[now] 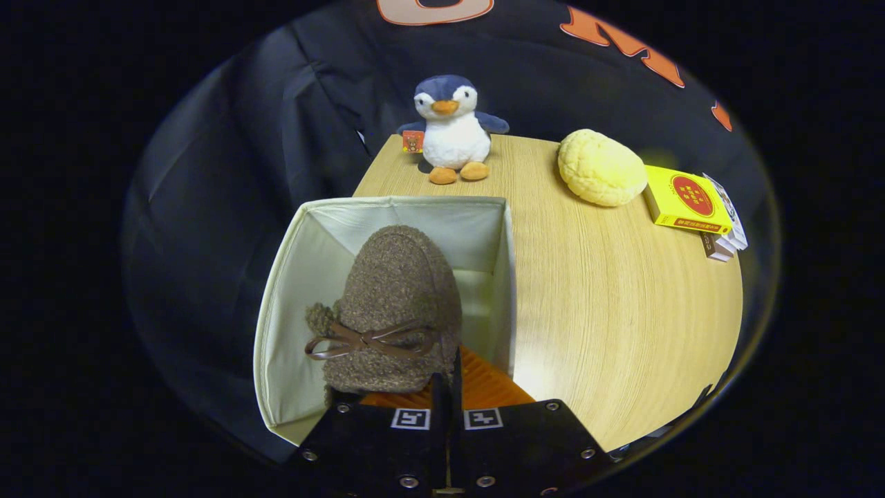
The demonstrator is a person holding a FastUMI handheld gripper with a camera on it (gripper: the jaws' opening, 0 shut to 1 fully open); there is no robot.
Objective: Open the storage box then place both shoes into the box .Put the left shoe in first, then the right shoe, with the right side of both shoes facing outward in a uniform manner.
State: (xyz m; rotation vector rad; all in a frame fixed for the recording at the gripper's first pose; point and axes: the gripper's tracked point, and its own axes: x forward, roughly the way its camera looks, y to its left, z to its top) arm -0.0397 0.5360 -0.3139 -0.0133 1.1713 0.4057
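Observation:
An open storage box [297,277] with pale fabric walls stands on the wooden table's left part, just ahead of my fingers. A brown fuzzy shoe [395,304] with a thin brown bow hangs over the box's opening, toe pointing away from me. My gripper [447,387] is shut on the shoe's rear edge, the two fingers pressed close together with the shoe's rim between them. The shoe hides most of the box's inside. I cannot tell whether another shoe lies beneath it.
At the table's far edge stands a plush penguin [453,131] with a small tag. A yellow bun-shaped toy [600,168] and a yellow carton [686,200] on some smaller packs lie at the far right. Bare wooden tabletop [608,311] spreads right of the box.

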